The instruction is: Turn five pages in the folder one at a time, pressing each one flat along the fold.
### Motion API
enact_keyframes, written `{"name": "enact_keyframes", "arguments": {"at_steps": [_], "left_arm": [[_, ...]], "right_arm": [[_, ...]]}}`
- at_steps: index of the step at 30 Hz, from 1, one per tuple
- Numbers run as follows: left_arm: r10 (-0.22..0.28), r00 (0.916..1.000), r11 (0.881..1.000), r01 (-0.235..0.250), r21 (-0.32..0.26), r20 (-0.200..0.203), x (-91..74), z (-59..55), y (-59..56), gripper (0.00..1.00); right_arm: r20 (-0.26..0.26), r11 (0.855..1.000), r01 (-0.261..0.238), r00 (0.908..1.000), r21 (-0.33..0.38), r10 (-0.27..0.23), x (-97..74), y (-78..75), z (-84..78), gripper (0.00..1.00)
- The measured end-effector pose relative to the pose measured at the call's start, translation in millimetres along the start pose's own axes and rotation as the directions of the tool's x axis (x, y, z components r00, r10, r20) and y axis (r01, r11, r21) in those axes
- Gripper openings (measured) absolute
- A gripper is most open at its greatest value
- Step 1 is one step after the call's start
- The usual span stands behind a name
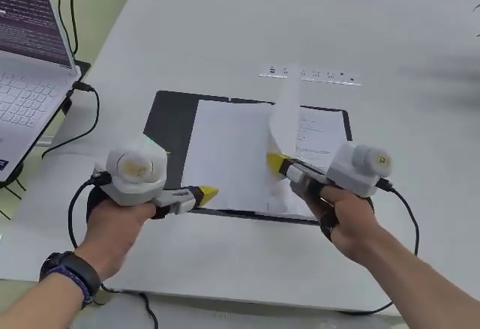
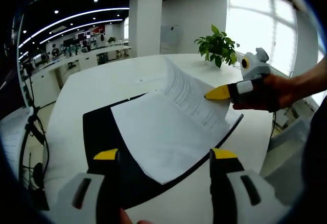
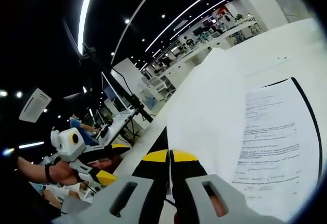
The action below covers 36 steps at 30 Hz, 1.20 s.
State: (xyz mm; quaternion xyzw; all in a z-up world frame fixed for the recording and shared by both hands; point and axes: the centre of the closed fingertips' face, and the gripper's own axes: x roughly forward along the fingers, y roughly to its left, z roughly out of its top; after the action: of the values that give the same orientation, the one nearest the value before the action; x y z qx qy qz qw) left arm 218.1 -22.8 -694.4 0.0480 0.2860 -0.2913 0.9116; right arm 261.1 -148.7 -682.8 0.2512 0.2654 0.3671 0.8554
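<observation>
My right gripper (image 1: 276,163) is pinched shut on the near edge of the white printed sheet (image 1: 285,119), which stands up off the open black folder (image 1: 169,119). The fold runs straight ahead of my jaws. The sheet has to go over leftward, where my left gripper (image 1: 206,192) hovers wide open and empty, nearer for pressing.

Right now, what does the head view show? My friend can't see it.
The right gripper pinches a page, held up partway over an open black folder on a white table. The left gripper hovers at the folder's near edge; a laptop sits far left.
</observation>
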Motion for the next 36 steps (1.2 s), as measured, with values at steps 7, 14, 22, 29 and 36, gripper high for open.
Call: {"name": "enact_keyframes", "arguments": {"at_steps": [7,14,22,29,36], "left_arm": [[0.025,0.9997,0.999,-0.025,-0.022,0.005,-13.4,-9.3,13.6,0.71],[0.034,0.9994,0.998,-0.034,-0.044,0.007,-23.5,-16.2,23.6,0.71],[0.034,0.9994,0.998,-0.034,-0.054,0.005,-27.8,-22.0,26.2,0.71],[0.03,0.9996,0.999,-0.03,-0.033,0.0,-28.3,-22.4,27.2,0.71],[0.022,0.9997,0.999,-0.022,-0.046,-0.005,-28.8,-27.4,25.3,0.71]], "right_arm": [[-0.042,0.999,-0.036,0.9985,-0.011,0.035,19.7,19.3,-14.6,0.0],[-0.071,0.998,-0.064,0.9954,-0.007,0.063,40.0,36.9,-27.4,0.0],[-0.092,0.997,-0.073,0.9931,0.001,0.073,53.6,43.6,-38.7,0.0],[-0.113,0.997,-0.069,0.9911,0.028,0.071,63.0,42.0,-47.4,0.0],[-0.134,0.996,-0.072,0.9878,0.048,0.078,75.3,45.0,-55.9,0.0]]}}
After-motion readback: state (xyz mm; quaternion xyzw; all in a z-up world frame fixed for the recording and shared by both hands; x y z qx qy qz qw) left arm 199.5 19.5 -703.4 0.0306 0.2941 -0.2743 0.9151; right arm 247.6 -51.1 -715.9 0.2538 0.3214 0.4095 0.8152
